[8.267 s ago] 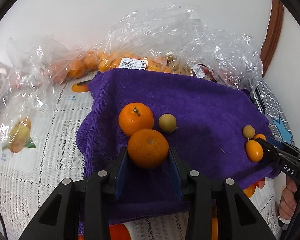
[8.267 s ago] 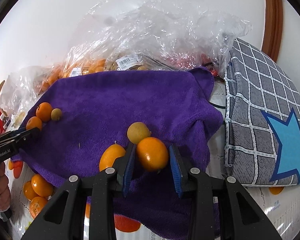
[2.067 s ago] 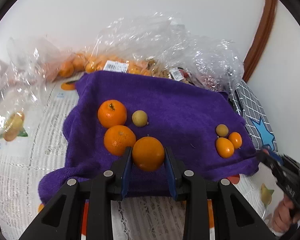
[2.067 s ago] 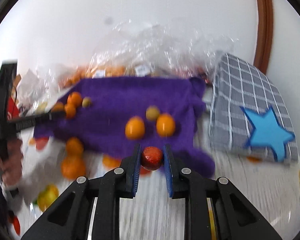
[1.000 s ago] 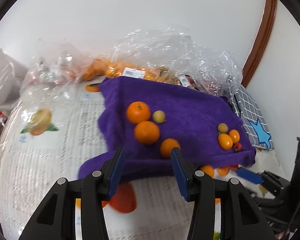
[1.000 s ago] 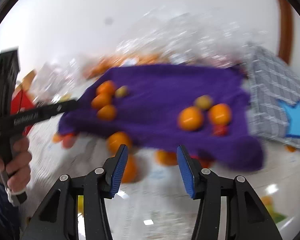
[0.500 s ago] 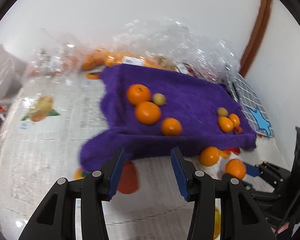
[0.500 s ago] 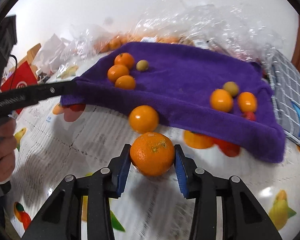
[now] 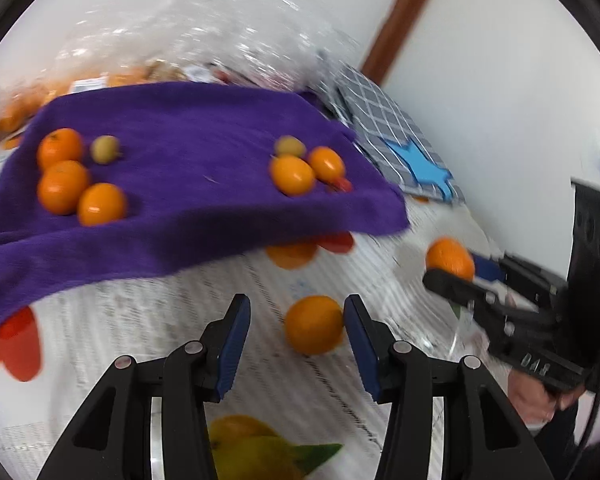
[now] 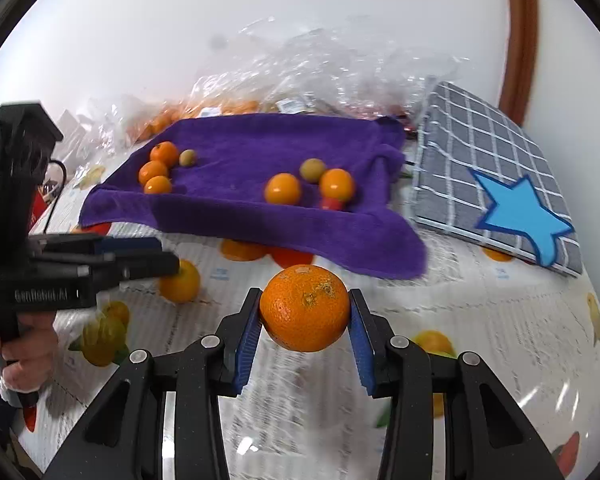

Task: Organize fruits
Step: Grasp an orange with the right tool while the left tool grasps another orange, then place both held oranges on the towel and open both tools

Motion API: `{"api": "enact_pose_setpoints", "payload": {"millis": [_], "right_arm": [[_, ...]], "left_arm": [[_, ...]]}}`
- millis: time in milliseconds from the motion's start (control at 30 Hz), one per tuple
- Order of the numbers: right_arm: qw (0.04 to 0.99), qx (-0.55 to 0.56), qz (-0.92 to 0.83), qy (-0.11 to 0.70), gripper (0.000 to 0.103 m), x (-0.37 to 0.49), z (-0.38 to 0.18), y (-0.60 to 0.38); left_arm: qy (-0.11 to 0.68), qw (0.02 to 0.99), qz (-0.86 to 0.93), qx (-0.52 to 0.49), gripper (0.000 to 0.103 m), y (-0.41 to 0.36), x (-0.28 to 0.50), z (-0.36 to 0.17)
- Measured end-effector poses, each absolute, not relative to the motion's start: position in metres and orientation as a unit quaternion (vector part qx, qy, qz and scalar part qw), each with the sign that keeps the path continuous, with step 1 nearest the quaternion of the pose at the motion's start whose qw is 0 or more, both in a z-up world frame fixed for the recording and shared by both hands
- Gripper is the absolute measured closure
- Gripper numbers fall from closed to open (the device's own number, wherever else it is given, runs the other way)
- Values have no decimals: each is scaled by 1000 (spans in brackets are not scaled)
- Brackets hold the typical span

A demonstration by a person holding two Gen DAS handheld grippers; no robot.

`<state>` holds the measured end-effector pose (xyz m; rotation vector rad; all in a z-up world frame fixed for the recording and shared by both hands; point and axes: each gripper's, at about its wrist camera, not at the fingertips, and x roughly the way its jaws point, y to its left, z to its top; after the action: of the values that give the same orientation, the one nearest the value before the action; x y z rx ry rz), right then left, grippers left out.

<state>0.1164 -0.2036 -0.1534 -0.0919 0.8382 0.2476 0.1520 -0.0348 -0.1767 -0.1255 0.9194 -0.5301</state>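
Right gripper (image 10: 304,340): both blue pads clamp a large orange (image 10: 304,307), held in front of the purple towel's (image 10: 260,140) near edge. Its jaws closed further within the last second, orange between them.

Left gripper (image 9: 296,344): jaws apart, opened slightly in the last half second. A loose orange (image 9: 315,324) sits on the printed tablecloth (image 9: 140,320) between them, right beside the right-hand pad; whether it touches cannot be told (motion blur). Left-hand pad well clear of it.

On the towel: three oranges (image 10: 155,172) plus a small yellow-green fruit (image 10: 187,157) at its left end; two oranges (image 10: 283,189), another yellow-green fruit (image 10: 312,169) and a small red fruit (image 10: 332,203) near the right front edge. Middle of towel is bare.

Towel's front edge droops onto the cloth. Checked cushion with blue star (image 10: 496,184) lies right of the towel, plastic bags (image 10: 320,72) behind by the wall. Tablecloth strip in front of the towel is open, apart from the loose orange.
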Motion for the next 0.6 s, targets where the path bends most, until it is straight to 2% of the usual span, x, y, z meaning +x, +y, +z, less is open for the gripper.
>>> {"api": "enact_pose_setpoints", "payload": {"millis": [100, 167, 600], "right_arm": [[907, -34, 112, 404, 61, 114, -153, -217], [908, -28, 107, 403, 61, 113, -154, -223], [911, -17, 113, 397, 61, 129, -143, -223]], "left_arm": [[449, 853, -264, -38, 59, -52, 149, -183], [442, 857, -263, -28, 69, -58, 145, -183], [411, 889, -197, -48, 70, -20, 171, -150]]}}
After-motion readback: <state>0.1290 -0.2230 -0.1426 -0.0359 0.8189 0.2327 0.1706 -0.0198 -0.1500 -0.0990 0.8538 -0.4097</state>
